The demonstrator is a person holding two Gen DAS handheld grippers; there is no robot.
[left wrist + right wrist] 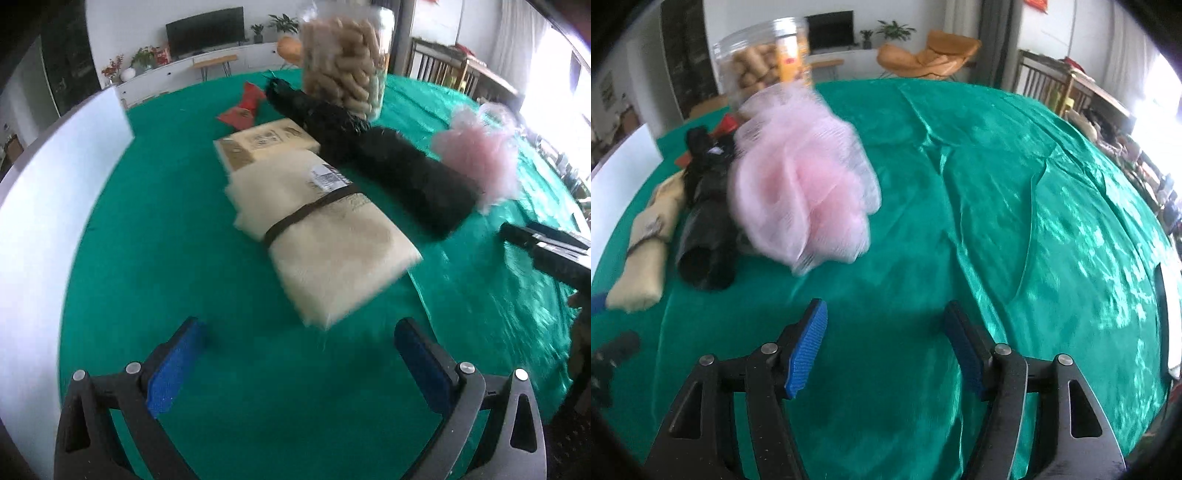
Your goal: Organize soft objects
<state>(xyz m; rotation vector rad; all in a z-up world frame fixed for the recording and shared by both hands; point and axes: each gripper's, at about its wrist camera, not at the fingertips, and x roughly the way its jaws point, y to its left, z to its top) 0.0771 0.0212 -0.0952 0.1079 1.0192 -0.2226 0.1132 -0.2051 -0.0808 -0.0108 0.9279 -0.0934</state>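
A cream fluffy folded cloth [325, 240] tied with a brown band lies on the green tablecloth, just ahead of my open, empty left gripper [299, 332]. It also shows in the right wrist view [642, 243]. A black furry roll [406, 177] lies beside it, seen too in the right wrist view [709, 221]. A pink mesh bath pouf [805, 177] lies ahead and left of my open, empty right gripper [884, 317]; it also shows in the left wrist view [480, 158].
A clear jar of beige cylinders [343, 59] stands at the back, also in the right wrist view [768, 66]. A cream packet [266, 144], a red item [243, 107] and a white box wall [55, 192] are on the left. The green tablecloth [1015, 206] is wrinkled on the right.
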